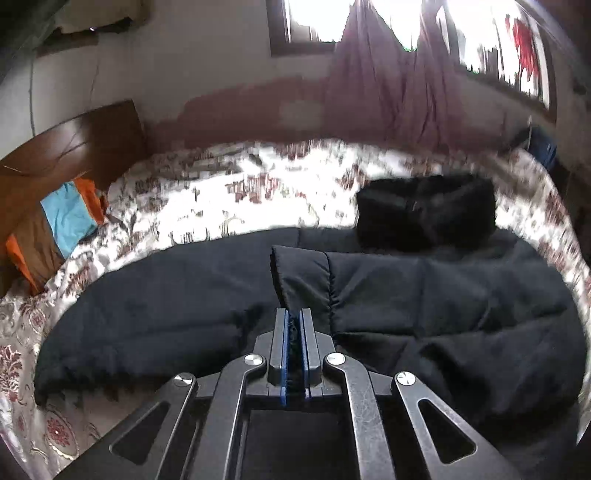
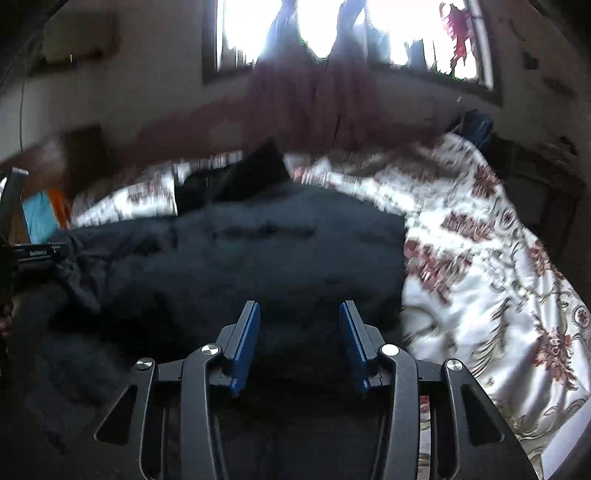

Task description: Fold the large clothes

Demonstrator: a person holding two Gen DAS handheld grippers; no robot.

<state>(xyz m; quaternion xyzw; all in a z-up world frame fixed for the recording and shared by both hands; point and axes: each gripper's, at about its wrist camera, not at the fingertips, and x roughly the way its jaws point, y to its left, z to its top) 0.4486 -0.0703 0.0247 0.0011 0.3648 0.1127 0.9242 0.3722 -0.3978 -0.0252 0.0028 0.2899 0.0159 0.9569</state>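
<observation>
Dark quilted jacket (image 1: 424, 295) spread across the floral bedspread (image 1: 207, 199), its near part lost behind my tools.

My left gripper (image 1: 294, 321) is clenched on the folded sleeve's cuff (image 1: 301, 277) at centre; my right gripper (image 2: 299, 314) hovers released over the jacket's right half. Far edge and window are motion-blurred.

- We see the bedspread (image 1: 207, 195) and curtain (image 1: 388, 92) smeared by motion blur in both views.
- The dark jacket (image 2: 258, 251) runs past the bottom edge in the right wrist view.
- Window panes (image 2: 325, 26) are blown out; we cannot tell what lies outside.
</observation>
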